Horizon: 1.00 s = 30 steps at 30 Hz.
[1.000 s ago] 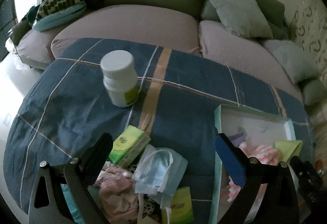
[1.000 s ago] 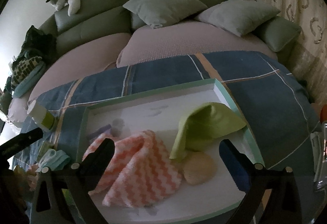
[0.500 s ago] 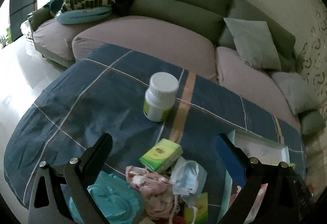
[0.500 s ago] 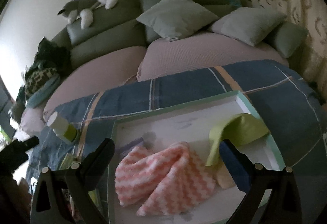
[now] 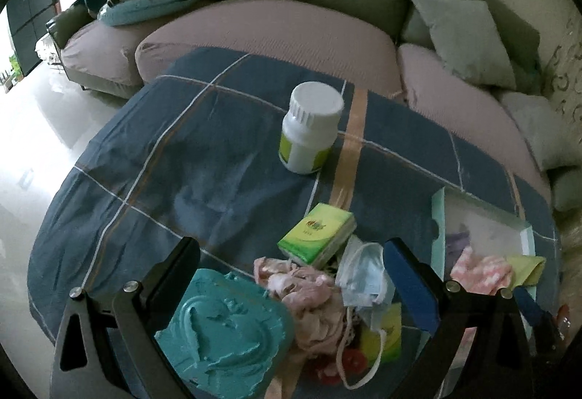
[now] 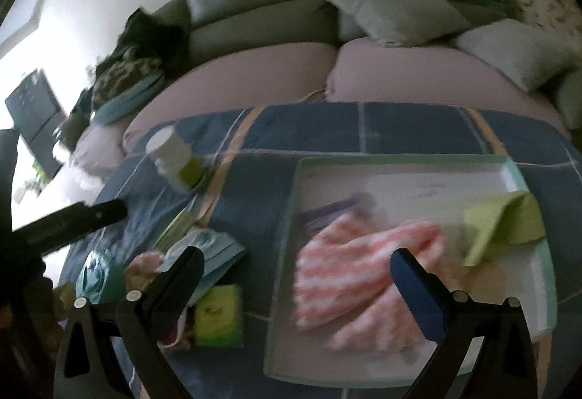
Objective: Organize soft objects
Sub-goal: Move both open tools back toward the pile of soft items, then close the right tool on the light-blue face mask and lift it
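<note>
Both tongs gaping, empty. Left gripper hovering over pink cloth, tangled with face mask; a grab is risking dragging mask loops along toward tray.

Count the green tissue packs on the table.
2: one green tissue pack lies beyond the pink cloth; another sits nearer, partly under the face mask. The pile could hide more.

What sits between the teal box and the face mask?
Left wrist view: a crumpled pink cloth lies between the teal box and the face mask.
</note>
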Tool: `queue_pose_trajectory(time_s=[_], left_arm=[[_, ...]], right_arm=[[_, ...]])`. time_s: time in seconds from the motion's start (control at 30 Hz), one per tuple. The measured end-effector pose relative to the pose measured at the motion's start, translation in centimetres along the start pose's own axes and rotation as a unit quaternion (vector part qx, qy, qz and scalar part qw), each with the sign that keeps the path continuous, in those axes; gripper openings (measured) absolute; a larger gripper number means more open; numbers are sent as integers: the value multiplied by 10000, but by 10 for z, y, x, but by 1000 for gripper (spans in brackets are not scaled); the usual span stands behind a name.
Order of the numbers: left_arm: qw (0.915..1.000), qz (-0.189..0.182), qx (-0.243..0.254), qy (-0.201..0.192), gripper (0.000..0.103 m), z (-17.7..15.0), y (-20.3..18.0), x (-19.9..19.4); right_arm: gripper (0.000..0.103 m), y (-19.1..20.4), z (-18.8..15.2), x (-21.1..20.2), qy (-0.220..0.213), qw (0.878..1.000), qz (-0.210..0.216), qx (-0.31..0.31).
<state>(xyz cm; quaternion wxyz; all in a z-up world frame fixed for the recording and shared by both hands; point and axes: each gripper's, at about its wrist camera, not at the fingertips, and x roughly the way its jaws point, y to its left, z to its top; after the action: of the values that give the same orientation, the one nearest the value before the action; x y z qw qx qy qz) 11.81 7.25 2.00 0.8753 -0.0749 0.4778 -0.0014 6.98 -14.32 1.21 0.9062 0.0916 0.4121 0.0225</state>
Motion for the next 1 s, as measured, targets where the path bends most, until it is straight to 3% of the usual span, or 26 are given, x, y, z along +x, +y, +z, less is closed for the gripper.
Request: queue_pose_trajectory(time_s=[0.27,0.37,0.67,1.0], left_arm=[[9989,264,-98,385,100,15,13,19],[9977,300,-144,598,100,17,17,31],[9969,259,-147,726,100,26,13,47],[9959,332,-213,816,100,24,16,58]], right_arm=[[103,28,3,36,405,9970,662,30],[97,37,7,51,545,9952,812,46],[89,52,3,90,1049,9902,910,115],[79,59,-3,110,1243,9864,1062,172]])
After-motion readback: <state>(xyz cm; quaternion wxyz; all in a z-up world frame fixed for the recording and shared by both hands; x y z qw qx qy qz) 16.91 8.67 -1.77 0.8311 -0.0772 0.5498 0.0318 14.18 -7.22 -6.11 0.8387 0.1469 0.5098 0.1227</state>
